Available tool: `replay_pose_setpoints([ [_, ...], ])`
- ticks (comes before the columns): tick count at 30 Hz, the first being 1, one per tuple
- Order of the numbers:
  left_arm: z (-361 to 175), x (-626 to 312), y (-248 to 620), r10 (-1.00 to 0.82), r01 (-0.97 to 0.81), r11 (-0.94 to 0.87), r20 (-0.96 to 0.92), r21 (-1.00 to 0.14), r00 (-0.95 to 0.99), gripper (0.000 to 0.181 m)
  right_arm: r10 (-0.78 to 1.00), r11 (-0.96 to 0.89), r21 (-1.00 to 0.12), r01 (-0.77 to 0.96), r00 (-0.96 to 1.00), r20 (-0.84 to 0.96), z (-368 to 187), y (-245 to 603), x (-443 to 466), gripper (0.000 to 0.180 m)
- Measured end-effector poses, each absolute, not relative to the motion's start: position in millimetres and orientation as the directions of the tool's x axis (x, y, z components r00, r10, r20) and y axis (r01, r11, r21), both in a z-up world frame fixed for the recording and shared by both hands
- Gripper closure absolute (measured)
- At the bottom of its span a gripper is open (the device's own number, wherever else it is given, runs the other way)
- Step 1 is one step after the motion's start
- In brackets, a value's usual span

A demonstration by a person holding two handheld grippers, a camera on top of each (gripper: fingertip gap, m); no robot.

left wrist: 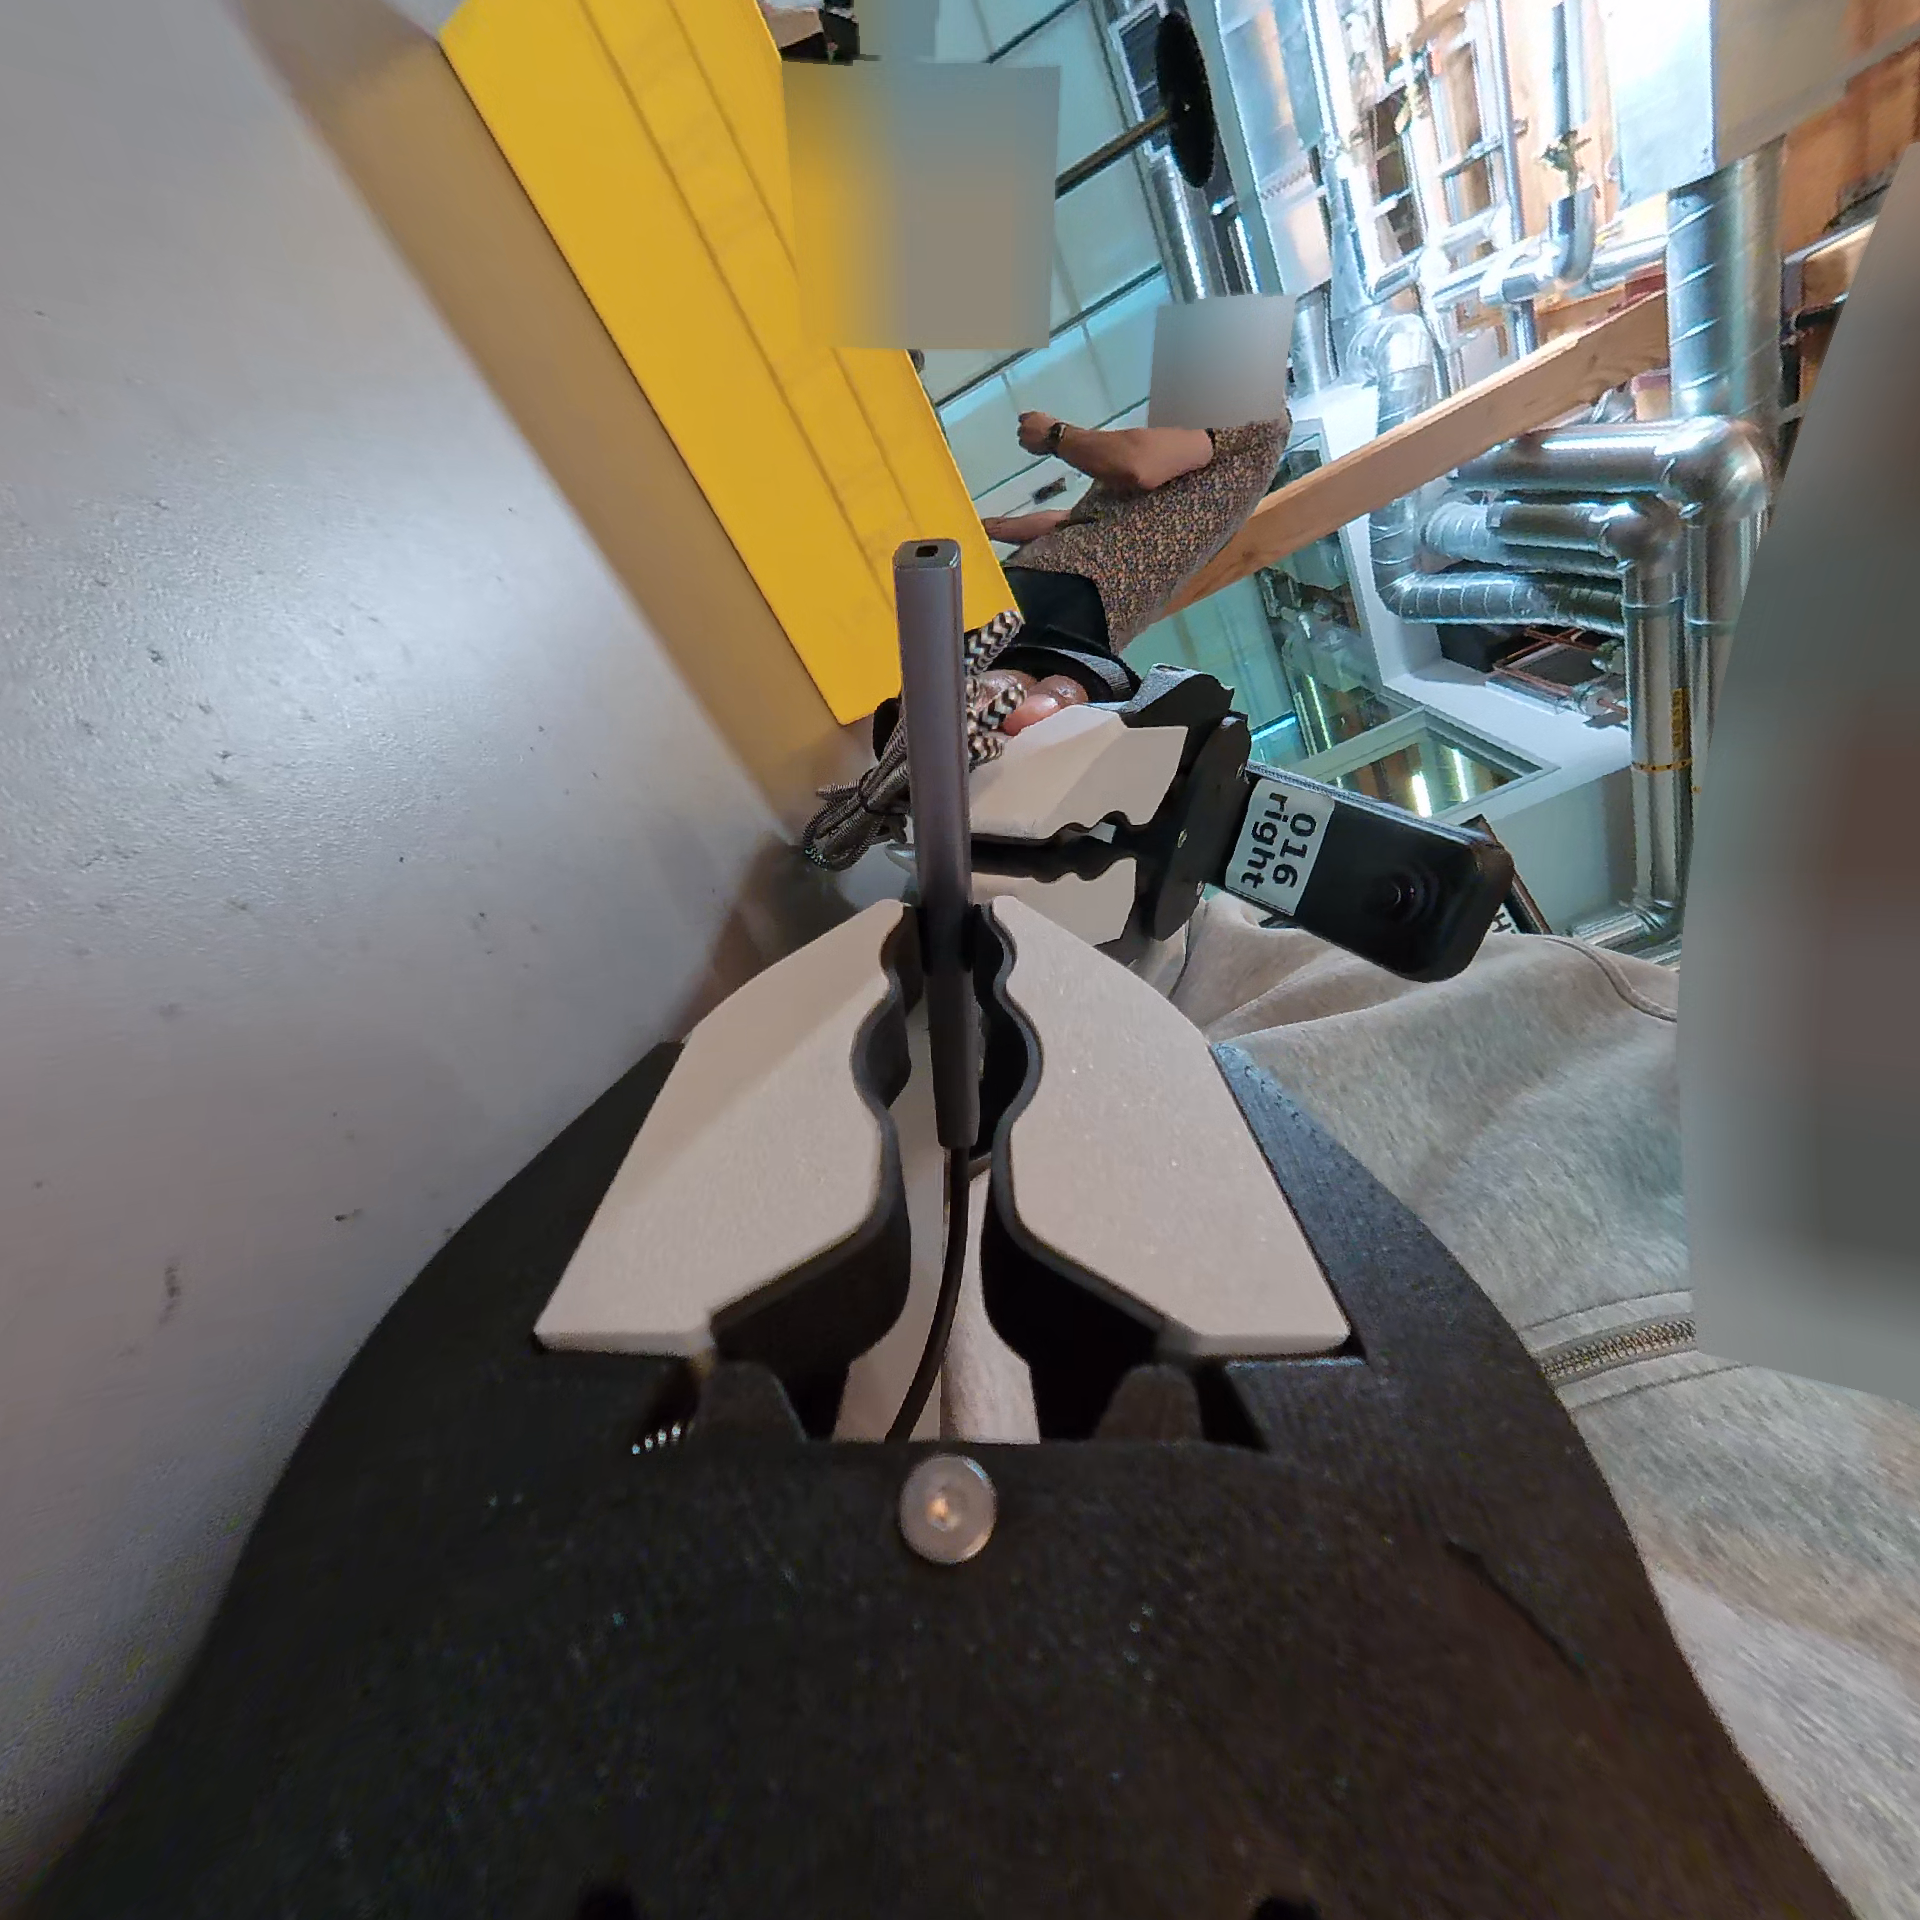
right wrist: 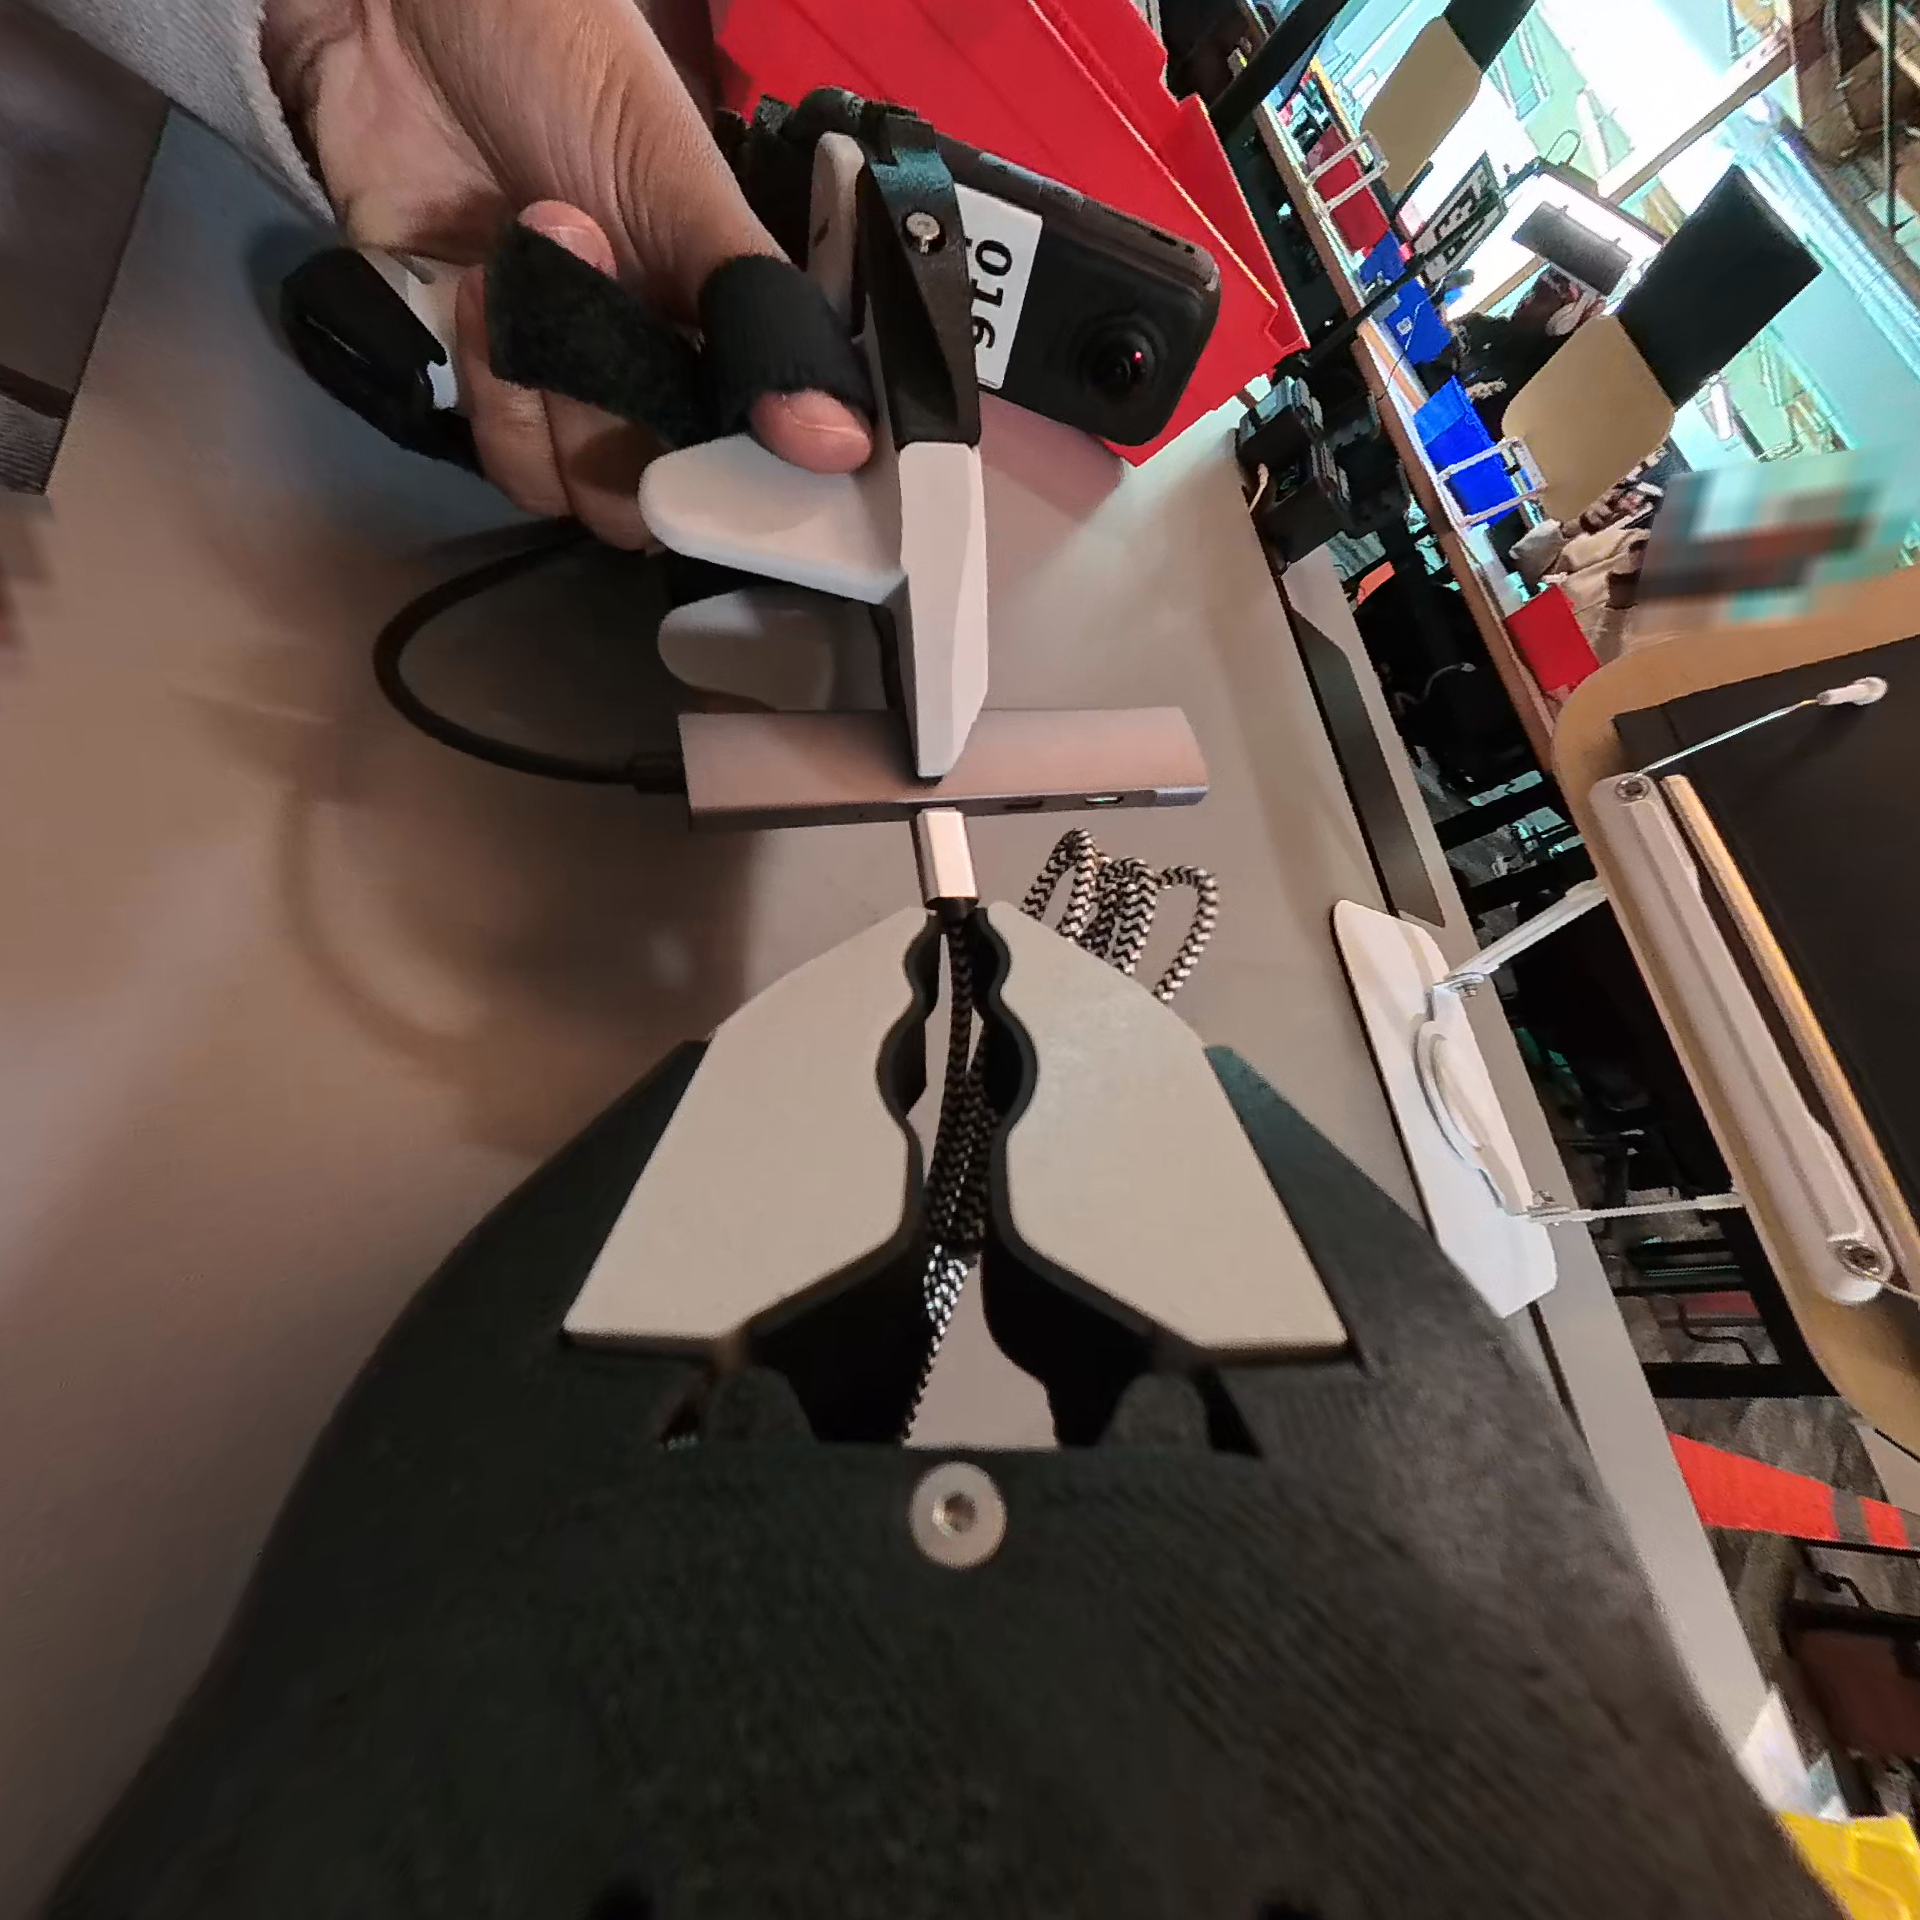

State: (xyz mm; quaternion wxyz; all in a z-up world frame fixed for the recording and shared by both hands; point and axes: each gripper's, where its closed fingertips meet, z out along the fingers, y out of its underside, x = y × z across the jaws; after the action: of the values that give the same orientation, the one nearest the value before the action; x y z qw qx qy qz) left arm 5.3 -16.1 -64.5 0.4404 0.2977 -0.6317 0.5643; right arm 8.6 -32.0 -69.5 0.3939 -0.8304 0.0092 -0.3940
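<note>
Two grippers, both busy: our left gripper (left wrist: 943,920) is clamped on the grey USB hub (left wrist: 932,748), bracing it edge-on, while our right gripper (right wrist: 954,912) pinches the braided cable (right wrist: 1117,904) behind its silver plug (right wrist: 945,854), touching the hub's port row.

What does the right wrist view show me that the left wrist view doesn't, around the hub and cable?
Only the right wrist view: the silver plug meeting the side of the grey hub, the hub's other ports, its black lead looping on the table, and the hand on the left gripper.

Only the left wrist view: the hub end-on, its end port, and a yellow panel.

Both: hub, braided cable, both grippers shut, right gripper on the cable.
</note>
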Motion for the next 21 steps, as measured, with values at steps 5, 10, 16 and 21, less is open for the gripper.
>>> replay_pose_setpoints([
  [5, -65.4, 4.1, -16.4, 0.120, -0.871, 0.197, 0.893, -0.451, -0.435, 0.171, -0.319, -0.685, -0.671, 0.283, 0.712, 0.626, -71.4, -31.9, 7.1, 0.175],
  [10, -66.3, 2.9, -15.8, 0.119, -0.869, 0.211, 0.894, -0.448, -0.432, 0.172, -0.324, -0.673, -0.690, 0.265, 0.734, 0.597, -72.4, -31.0, 5.9, 0.175],
  [16, -74.0, -1.6, -18.1, 0.075, -0.849, 0.258, 0.886, -0.461, -0.458, 0.171, -0.313, -0.682, -0.691, 0.241, 0.757, 0.573, -79.1, -31.8, 5.5, 0.175],
  [21, -75.3, -3.8, -19.1, 0.068, -0.837, 0.269, 0.876, -0.476, -0.477, 0.172, -0.322, -0.684, -0.690, 0.237, 0.751, 0.576, -81.6, -33.4, 9.2, 0.175],
])
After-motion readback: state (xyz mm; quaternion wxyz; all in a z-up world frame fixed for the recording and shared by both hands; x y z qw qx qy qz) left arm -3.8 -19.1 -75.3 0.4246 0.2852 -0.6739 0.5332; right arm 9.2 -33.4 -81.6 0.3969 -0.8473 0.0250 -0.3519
